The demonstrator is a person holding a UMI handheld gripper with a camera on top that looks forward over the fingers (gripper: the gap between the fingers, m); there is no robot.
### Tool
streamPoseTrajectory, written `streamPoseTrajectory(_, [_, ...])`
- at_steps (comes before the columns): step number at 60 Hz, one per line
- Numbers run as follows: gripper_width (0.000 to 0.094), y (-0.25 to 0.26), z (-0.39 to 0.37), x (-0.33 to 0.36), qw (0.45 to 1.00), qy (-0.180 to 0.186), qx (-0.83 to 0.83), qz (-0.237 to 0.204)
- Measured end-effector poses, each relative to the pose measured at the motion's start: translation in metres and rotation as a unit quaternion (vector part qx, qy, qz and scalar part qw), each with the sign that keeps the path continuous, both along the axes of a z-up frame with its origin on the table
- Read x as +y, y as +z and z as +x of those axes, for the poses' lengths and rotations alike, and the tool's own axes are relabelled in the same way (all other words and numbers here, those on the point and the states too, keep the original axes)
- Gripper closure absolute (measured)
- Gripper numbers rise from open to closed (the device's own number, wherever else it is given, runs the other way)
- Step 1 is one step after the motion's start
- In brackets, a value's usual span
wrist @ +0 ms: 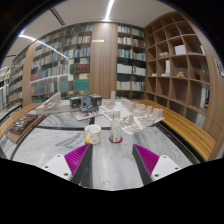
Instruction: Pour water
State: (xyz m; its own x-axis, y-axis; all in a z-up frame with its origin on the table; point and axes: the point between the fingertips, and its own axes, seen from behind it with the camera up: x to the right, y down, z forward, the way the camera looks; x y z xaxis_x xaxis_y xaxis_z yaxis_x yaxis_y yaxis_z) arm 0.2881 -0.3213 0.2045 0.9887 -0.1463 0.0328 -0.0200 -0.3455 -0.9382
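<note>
hand-held gripper (111, 158): I held it spread, empty.
approach: I lined up on, probably, the bottle (116, 127), beside cup (93, 133).

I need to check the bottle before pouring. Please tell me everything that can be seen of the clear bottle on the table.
The clear bottle stands upright on the pale marbled table, just beyond the open claw, roughly in line with the gap between its fingers. It looks like transparent plastic, tall and narrow, with a reddish base or cap at the bottom. A small yellowish cup stands close on one side; whether they touch is unclear. The claw does not touch the bottle. Its water level cannot be told.
</note>
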Motion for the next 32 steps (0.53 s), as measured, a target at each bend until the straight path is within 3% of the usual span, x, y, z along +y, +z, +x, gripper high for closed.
streamPoseTrajectory(16, [0.0082, -0.002, -0.015, -0.075, 1.000, 0.009, 0.015, -0.010])
streamPoseTrajectory(32, [0.0080, -0.004, -0.013, -0.093, 1.000, 0.009, -0.001, -0.007])
